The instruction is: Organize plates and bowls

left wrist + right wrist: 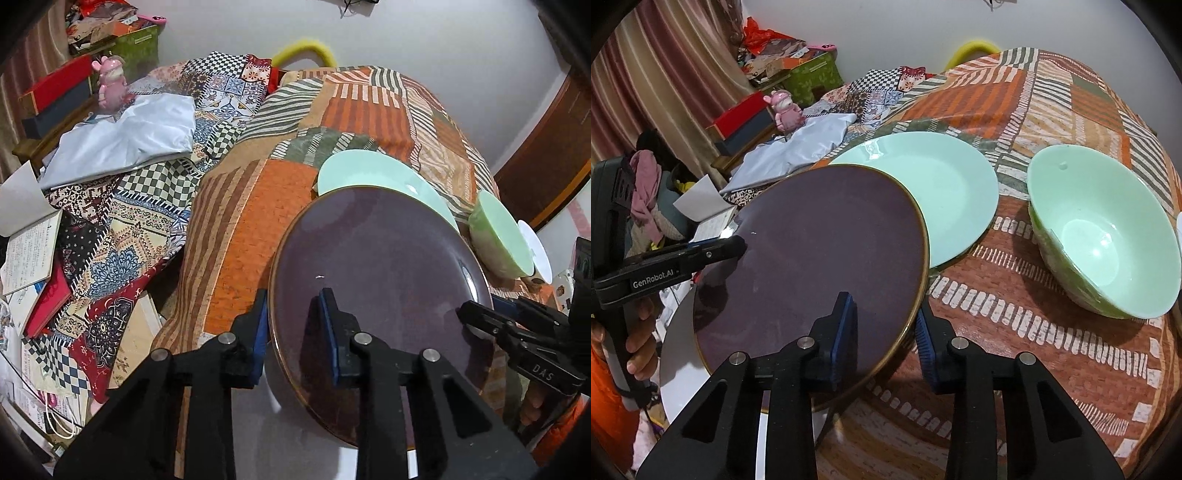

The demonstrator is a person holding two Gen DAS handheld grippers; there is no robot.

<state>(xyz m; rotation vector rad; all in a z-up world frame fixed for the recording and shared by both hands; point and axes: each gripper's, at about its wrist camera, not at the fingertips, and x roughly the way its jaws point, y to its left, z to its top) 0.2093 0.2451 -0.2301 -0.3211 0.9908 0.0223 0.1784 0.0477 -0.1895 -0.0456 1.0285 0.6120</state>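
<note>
We see a table under a patchwork cloth [1052, 110] of orange, green and striped panels, the largest thing in both views. On it, the dark purple plate [820, 251] with a thin gold rim is held tilted above the near edge, its far rim overlapping the mint-green plate [942, 184] that lies flat on the cloth behind it. Under the purple plate a white plate [676, 354] shows at the table's edge. To the right of the mint plate, apart from it, a pale green bowl [1108, 236] rests tipped on its side, its opening facing us.

Both grippers are on the purple plate. Our left gripper [293, 332] straddles the plate's left rim, 1 blue pad on each face; in the right wrist view its fingers look pressed together on the rim. Our right gripper [884, 339] straddles the opposite rim, 1 pad over the top face and 1 below, though we cannot tell whether the pads actually bear on the plate.

Beyond the table lie a grey bag [122, 140] and a small pink figurine [110, 83].
</note>
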